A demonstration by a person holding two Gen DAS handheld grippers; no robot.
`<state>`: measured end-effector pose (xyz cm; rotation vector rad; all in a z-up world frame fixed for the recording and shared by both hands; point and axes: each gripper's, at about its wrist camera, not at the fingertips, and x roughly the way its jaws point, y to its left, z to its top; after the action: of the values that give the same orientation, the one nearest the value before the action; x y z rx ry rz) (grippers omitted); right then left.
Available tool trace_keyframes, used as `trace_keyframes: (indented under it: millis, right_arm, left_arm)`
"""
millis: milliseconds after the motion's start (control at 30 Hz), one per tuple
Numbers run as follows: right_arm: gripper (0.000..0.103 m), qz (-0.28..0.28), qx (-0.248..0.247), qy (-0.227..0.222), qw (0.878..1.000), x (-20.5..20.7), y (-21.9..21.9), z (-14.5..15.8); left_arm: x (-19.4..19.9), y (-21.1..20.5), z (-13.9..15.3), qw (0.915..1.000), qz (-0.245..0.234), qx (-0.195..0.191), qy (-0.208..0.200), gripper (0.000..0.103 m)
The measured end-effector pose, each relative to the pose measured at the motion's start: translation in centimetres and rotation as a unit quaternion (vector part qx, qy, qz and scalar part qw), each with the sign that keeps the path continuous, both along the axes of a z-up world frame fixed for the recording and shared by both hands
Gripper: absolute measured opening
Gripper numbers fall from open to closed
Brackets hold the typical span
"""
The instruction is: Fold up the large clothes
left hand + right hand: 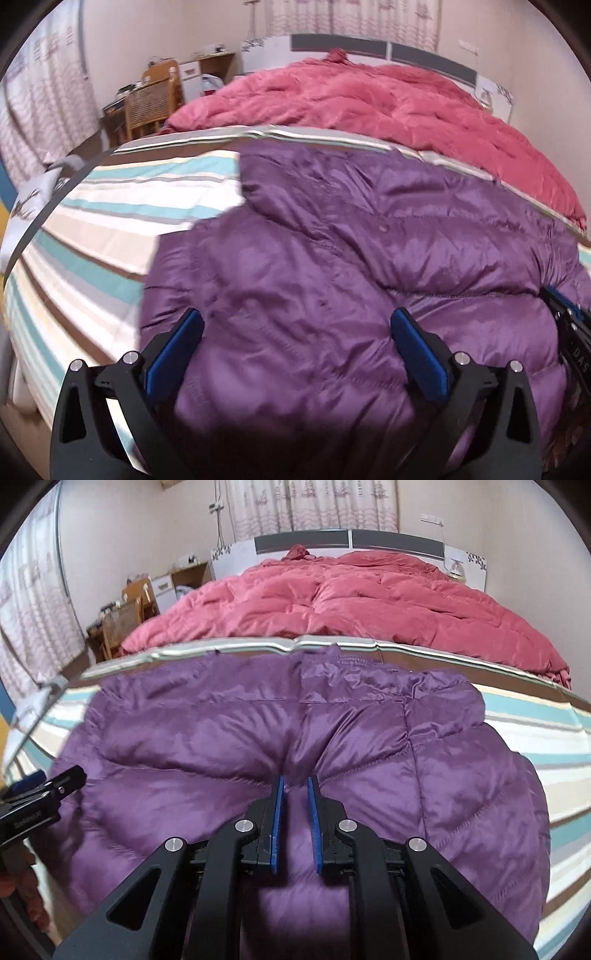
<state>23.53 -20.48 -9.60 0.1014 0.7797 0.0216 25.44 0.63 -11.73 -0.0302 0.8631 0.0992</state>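
Observation:
A purple quilted down jacket (pixel 314 266) lies spread on the striped bed sheet (pixel 110 206); it also fills the right wrist view (pixel 258 731). My left gripper (pixel 295 325) is open wide just above the jacket's near part, one blue pad on each side, holding nothing. It shows at the left edge of the right wrist view (pixel 40 794). My right gripper (pixel 295 786) is nearly closed, its blue pads pinching a fold of the jacket's near edge. Part of it shows at the right edge of the left wrist view (pixel 572 332).
A pink duvet (pixel 351 598) is bunched across the far half of the bed, before the headboard (pixel 347 541). Wooden chairs and a desk (pixel 151 99) stand left of the bed. Curtains hang at the back and left. Striped sheet (pixel 535 731) shows right of the jacket.

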Motion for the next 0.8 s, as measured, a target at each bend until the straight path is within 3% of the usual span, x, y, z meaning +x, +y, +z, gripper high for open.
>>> trace_keyframes:
  millis: [167, 333, 533, 667, 800]
  right_arm:
    - [0.013, 0.023, 0.010, -0.011, 1.000, -3.1, 1.4, 1.7]
    - [0.013, 0.030, 0.017, -0.003, 0.999, -4.7, 1.9, 1.5]
    - [0.013, 0.029, 0.016, 0.025, 0.999, -4.4, 2.1, -0.5]
    - [0.013, 0.037, -0.018, 0.044, 0.998, -3.7, 2.9, -2.2]
    - [0.013, 0.031, -0.009, 0.043, 0.999, -3.8, 2.8, -2.8]
  left_arm:
    - [-2.0, 3.9, 1.3, 0.9978, 0.055, -0.020, -0.032, 0.101]
    - [-3.0, 7.8, -0.3, 0.9935, 0.077, -0.082, -0.012, 0.101]
    - [-3.9, 9.1, -2.9, 0.9802, 0.055, -0.189, 0.014, 0.101]
    - [-4.0, 7.9, -3.9, 0.9807, 0.042, -0.190, 0.016, 0.101]
    - [-3.5, 7.2, -4.1, 0.9753, 0.027, -0.219, 0.020, 0.099]
